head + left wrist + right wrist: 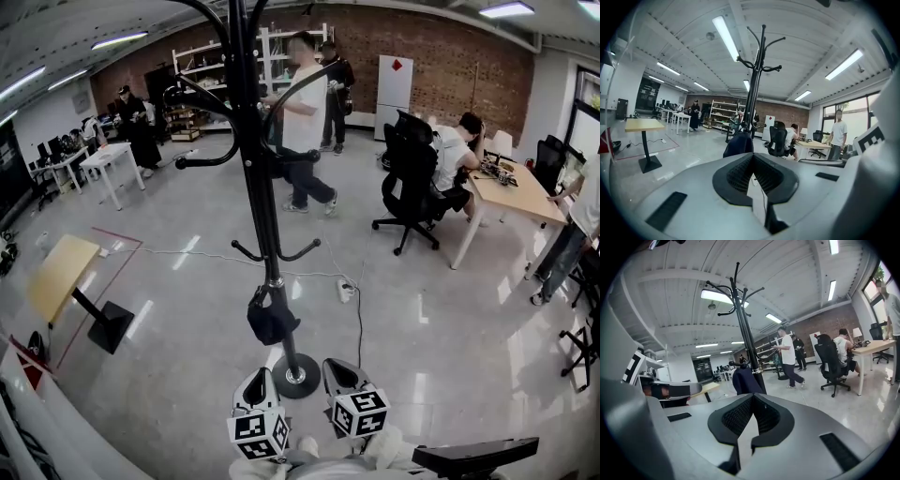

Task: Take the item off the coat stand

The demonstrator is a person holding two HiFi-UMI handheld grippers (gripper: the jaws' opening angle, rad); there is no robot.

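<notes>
While both tools hang short of the tall black metal coat stand (261, 187), the approach is the step in hand. The dark navy soft item (272, 319) hangs low on the stand's pole, under its lowest hooks and above its round base. The left gripper (255, 375) and right gripper (339, 366) sit near that base, jaws clenched on nothing. The next move calls for opening one pair, closing on the item and lifting it clear. It may be a bag; any contents stay hidden.

Bright ceiling strip lights (726, 37), glare streaks on glossy floor (187, 251), fisheye bending at edges.
</notes>
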